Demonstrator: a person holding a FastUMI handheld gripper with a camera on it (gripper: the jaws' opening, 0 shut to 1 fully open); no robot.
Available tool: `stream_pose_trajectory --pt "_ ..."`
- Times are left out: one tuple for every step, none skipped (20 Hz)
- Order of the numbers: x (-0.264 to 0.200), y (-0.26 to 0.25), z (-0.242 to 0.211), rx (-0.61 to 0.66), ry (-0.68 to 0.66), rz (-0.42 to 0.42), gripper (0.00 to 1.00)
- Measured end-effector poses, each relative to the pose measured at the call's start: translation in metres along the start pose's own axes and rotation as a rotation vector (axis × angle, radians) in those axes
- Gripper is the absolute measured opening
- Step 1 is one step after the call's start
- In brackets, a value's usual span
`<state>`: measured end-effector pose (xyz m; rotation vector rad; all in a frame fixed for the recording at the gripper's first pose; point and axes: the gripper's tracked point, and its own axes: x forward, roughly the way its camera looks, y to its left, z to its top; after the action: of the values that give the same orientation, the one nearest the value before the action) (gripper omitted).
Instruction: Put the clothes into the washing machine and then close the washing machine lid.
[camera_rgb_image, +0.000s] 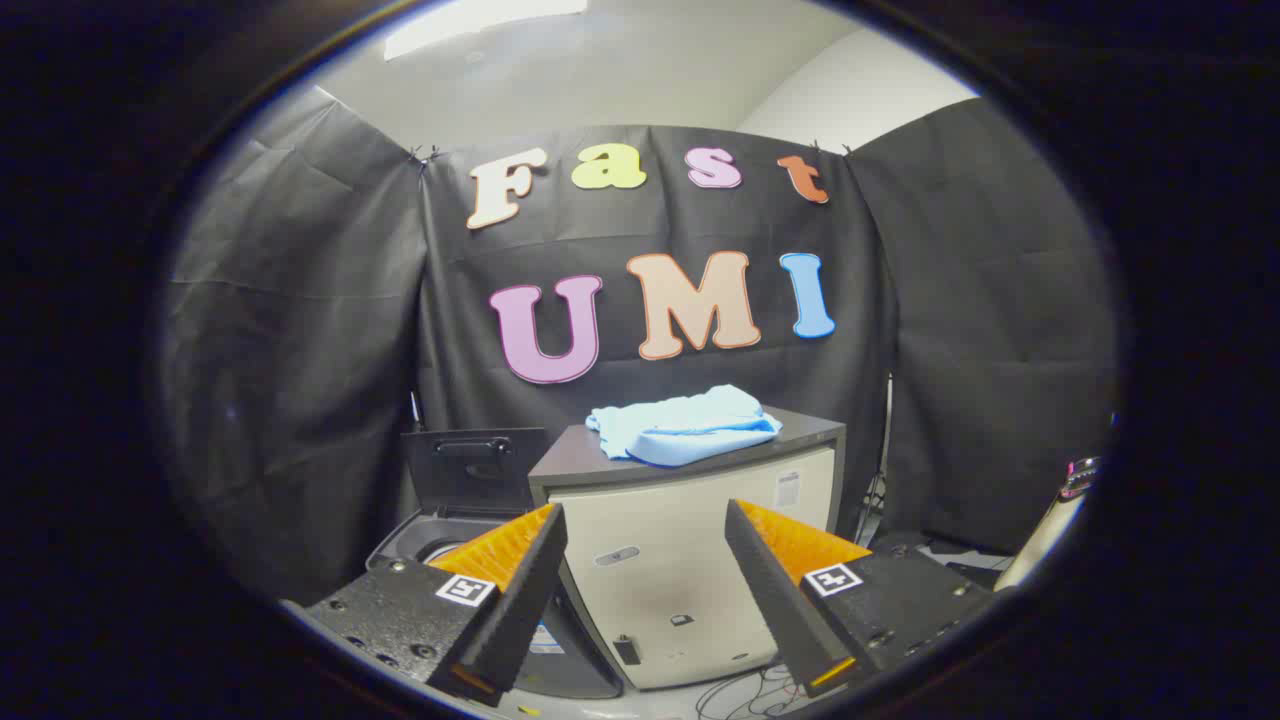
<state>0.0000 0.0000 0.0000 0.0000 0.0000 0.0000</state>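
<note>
The gripper (645, 560) hangs well short of the cabinet (690, 560), its jaws spread wide and holding nothing. The light blue clothes (685, 425) lie bunched on top of the cabinet; the washing machine (440, 535) sits low beside the cabinet, its lid (475, 470) standing up. To do this well, rise above the cabinet top, come down over the thickest fold, and close only once both fingers straddle the fabric.

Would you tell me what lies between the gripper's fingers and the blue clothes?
In the gripper view, the open gripper frames the beige cabinet; the blue clothes lie on its dark top, beyond the fingers.
</note>
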Motion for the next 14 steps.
stream_pose_trajectory --pt "0.001 0.0 0.001 -0.002 -0.001 0.0 0.97" --pt "0.002 -0.001 0.002 -0.004 -0.001 -0.002 0.97" --pt "0.002 -0.001 0.003 -0.009 -0.005 -0.003 0.97" --pt "0.003 0.0 0.005 -0.012 -0.008 -0.005 0.97" --pt "0.004 0.0 0.005 -0.011 -0.01 -0.004 0.97" --pt "0.006 0.002 0.005 -0.011 -0.014 -0.003 0.97" --pt "0.007 0.001 0.006 -0.01 -0.017 -0.008 0.97" --pt "0.01 0.001 0.005 -0.004 -0.017 -0.011 0.97" --pt "0.012 0.002 0.004 0.005 -0.013 -0.008 0.97" --pt "0.014 0.004 0.004 0.013 -0.014 -0.007 0.97" --pt "0.017 0.005 0.005 0.016 -0.01 -0.002 0.97" --pt "0.02 0.006 0.006 0.019 -0.01 0.004 0.97" --pt "0.024 0.006 0.01 0.018 -0.016 0.006 0.97" --pt "0.029 0.004 0.013 0.014 -0.019 0.001 0.97"
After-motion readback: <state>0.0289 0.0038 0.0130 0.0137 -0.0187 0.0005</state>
